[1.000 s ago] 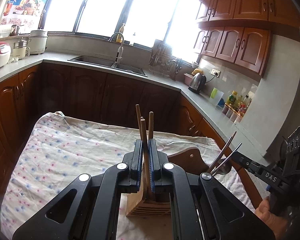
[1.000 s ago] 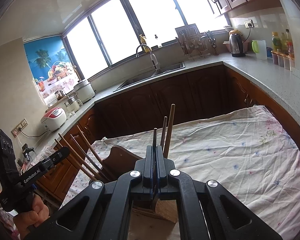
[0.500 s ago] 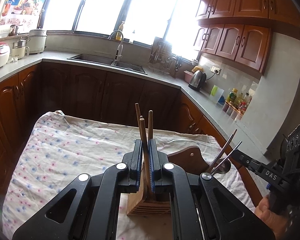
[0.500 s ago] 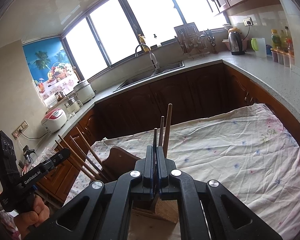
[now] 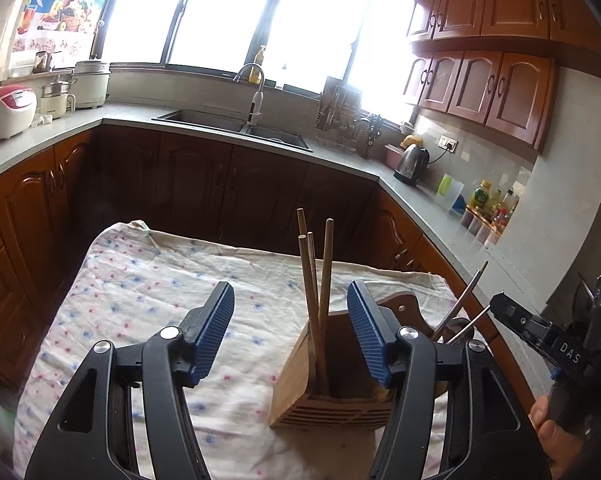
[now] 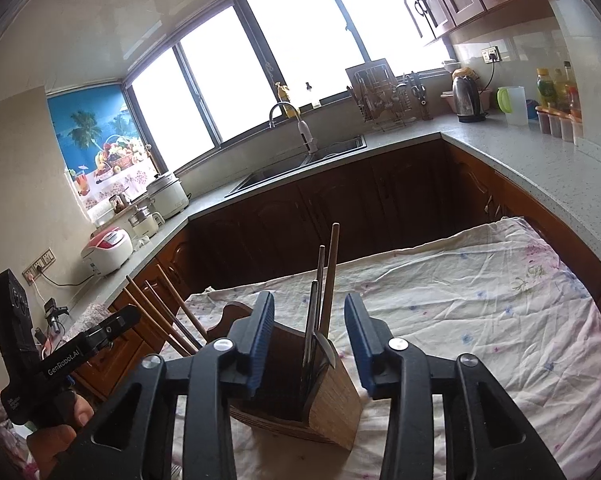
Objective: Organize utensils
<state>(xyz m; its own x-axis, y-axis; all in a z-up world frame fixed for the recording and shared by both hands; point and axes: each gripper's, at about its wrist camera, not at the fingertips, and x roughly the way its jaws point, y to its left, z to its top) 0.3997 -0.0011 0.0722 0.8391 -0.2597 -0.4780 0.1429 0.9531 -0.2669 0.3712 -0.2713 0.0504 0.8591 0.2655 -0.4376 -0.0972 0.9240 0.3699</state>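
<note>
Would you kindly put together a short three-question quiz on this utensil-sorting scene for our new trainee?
1. True or false: the left gripper is clamped on a chopstick.
2. What stands in the wooden holder between the right gripper fingers: A) metal utensils and a wooden stick, B) a kettle, C) a cup?
3. What covers the table?

Key:
1. False; its jaws have just opened, wooden chopsticks standing free.
2. A
3. A floral cloth.

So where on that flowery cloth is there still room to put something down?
The tablecloth lies bare left of the wooden utensil holder, out to its far edge. In the right wrist view it is bare right of the holder too. It is crowded around the holder, where both grippers hover.
</note>
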